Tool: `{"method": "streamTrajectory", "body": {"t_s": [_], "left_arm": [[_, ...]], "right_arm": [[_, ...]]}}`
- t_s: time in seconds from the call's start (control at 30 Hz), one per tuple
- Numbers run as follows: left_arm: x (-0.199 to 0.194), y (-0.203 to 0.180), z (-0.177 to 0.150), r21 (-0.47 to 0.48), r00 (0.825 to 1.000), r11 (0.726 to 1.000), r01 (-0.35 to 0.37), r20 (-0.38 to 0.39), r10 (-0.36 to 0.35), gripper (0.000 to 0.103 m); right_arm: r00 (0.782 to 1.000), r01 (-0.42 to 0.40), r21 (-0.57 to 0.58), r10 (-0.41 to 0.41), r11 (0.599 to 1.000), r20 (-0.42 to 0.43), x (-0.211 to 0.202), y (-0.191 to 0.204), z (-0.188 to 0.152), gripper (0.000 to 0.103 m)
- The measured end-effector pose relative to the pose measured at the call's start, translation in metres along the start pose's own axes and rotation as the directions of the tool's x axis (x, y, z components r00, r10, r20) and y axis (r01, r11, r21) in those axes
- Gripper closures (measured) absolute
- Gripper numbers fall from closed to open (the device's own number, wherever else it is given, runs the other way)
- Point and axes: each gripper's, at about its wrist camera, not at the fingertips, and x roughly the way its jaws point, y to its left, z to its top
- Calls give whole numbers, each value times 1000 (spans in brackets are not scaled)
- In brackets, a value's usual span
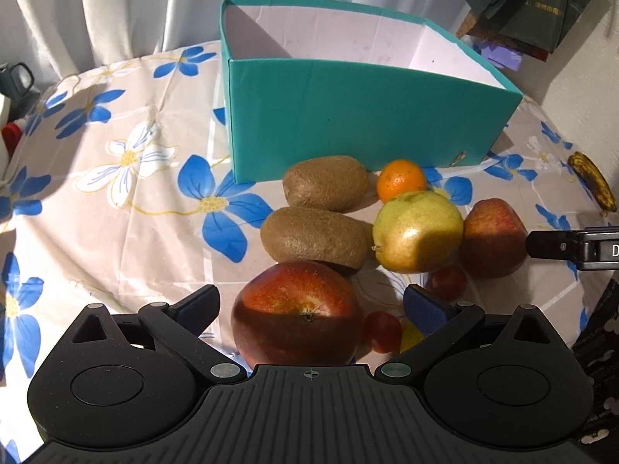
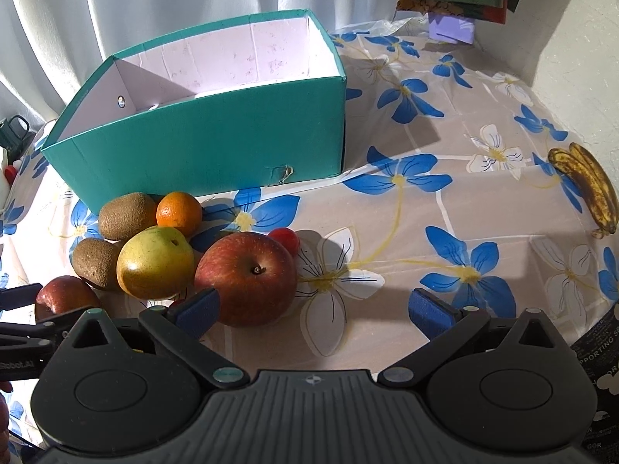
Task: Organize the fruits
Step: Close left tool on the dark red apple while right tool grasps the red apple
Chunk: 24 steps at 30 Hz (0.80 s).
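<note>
So we've got a teal cardboard box with a plain white inside sitting on the table, which wears a glossy, creased plastic cloth printed with blue and white flowers. Right in front of the box the fruit is bunched together: two fuzzy brown oval kiwis, two shiny red apples, one smooth yellow-green pear, one small dimpled tangerine and two little round red tomatoes. Two spotty, browning bananas lie well apart near the table's right edge. Our left gripper is spread wide with the near apple sitting between its blue pads, not touching. Our right gripper is spread wide too, the other apple just beside its left pad.
</note>
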Motion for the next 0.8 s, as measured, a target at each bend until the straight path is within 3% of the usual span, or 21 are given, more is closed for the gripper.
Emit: {"method": "streamTrajectory", "body": {"t_s": [0.07,0.17,0.3,0.53,0.6,0.8], "left_arm": [[4,0,0,-1,1000,1000,9,-19,-9,2],[12,-1,1,19,999,999,-25,-43,26,16],[18,11,5,-37,998,999,-4,-68,1,17],[23,11,12,-30,994,999,-27,-111,23,15],[23,8,13,-21,994,1000,-9,-109,7,23],[21,9,15,-36,993,999,-12,-117,7,25]], "right_arm": [[1000,-6,-3,6,1000,-2,2,1,1,0],[1000,-9,-4,9,1000,-6,5,2,4,0],[1000,-5,-2,5,1000,-5,6,2,7,0],[1000,8,-2,-8,1000,-9,8,4,9,0],[1000,12,-4,-12,1000,-8,8,4,10,0],[1000,13,-3,-13,1000,9,6,4,12,0]]}}
